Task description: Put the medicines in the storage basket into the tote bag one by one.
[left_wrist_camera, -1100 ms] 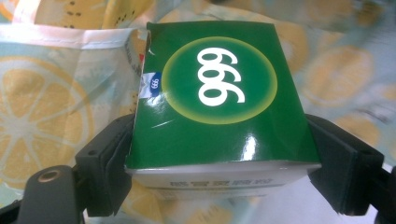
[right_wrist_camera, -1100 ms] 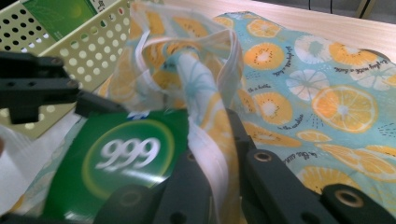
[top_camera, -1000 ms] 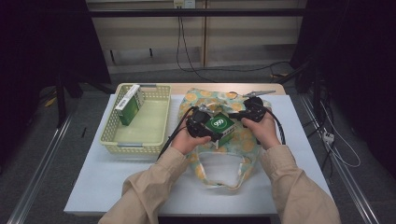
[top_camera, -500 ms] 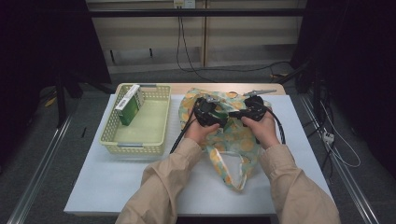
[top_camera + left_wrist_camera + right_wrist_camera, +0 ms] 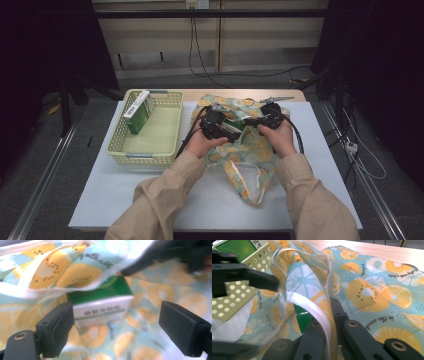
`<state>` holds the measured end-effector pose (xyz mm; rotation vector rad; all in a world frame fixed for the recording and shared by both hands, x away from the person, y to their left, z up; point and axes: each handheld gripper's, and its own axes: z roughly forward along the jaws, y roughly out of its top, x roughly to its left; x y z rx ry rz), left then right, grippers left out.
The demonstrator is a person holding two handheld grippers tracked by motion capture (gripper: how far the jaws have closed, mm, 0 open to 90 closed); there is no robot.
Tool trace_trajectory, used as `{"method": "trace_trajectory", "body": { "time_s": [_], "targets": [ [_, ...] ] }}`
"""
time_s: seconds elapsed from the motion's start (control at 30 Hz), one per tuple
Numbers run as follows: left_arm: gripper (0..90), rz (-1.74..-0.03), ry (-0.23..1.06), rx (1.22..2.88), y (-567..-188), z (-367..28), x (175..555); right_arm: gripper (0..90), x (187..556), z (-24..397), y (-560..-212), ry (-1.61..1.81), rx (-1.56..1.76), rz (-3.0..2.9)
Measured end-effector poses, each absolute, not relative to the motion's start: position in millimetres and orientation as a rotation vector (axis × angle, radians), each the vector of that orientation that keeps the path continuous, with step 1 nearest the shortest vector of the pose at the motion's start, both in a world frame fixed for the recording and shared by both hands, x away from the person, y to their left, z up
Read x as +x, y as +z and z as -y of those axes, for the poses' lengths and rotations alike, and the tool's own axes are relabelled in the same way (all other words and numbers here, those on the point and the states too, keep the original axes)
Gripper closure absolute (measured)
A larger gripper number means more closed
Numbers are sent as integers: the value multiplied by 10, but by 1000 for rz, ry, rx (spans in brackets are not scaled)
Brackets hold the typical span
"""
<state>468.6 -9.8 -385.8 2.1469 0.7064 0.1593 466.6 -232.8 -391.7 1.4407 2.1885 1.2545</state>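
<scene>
From above, I am holding my left gripper (image 5: 216, 124) and my right gripper (image 5: 267, 116) over the fruit bag (image 5: 240, 155) on the white table (image 5: 125, 195). A green box (image 5: 235, 125) is peeking out of the bag between them. Another green box (image 5: 137, 112) is standing in the basket (image 5: 150, 145).

In the left gripper view, my jaws are standing wide apart and have just been opening. The green box (image 5: 102, 302) is lying inside the bag (image 5: 62, 267), touching one finger (image 5: 58, 326).

In the right gripper view, my jaws are squeezing together on the bag's white edge (image 5: 317, 312).

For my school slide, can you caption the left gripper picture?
Open left gripper facing a green box inside the fruit-print bag.
</scene>
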Motion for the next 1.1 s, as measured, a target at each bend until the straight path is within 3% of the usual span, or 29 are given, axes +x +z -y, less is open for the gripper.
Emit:
{"method": "trace_trajectory", "body": {
  "time_s": [0.27, 0.5, 0.73, 1.1],
  "targets": [
    [117, -678, 172, 2117, -3547, -440, 4603, 900, 4639, 2323, -3884, 1248, 1433, -2194],
    [126, -771, 293, 2165, -3426, -1014, 4675, 900, 4619, 2299, -3875, 1240, 1421, -2216],
    [129, -870, 370, 2162, -3409, -1555, 4883, 900, 4631, 2317, -3875, 1248, 1422, -2210],
    [137, -1029, 486, 2131, -3471, -2091, 5192, 900, 4634, 2357, -3821, 1260, 1409, -2213]
  ]
}}
